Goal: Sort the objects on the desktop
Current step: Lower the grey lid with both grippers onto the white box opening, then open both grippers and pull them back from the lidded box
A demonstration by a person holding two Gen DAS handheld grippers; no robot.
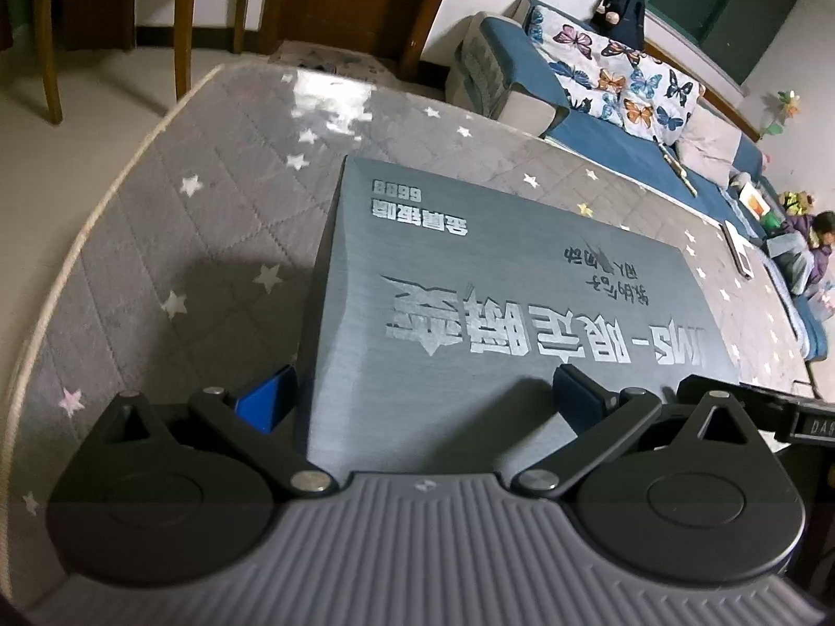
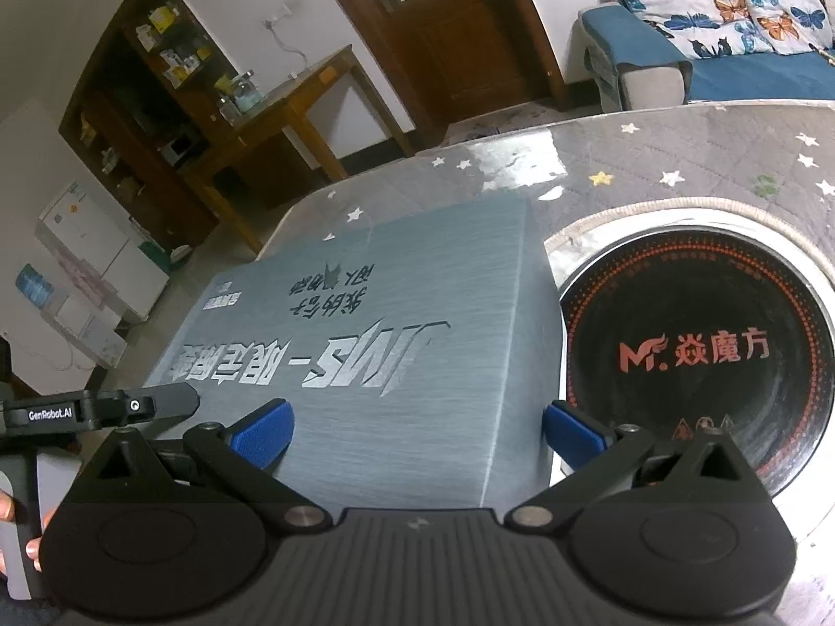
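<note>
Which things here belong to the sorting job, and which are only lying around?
Job:
- grey box with silver lettering
- left gripper, open, straddling the box's near end
- right gripper, open, likewise

Only around:
- round black cooktop set in the table
- sofa
- butterfly pillow

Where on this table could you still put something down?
Bare starry cloth lies between the grey box and the table's rounded edge, and beyond the box towards the sofa. The other side is crowded: the round black cooktop sits right beside the box.
</note>
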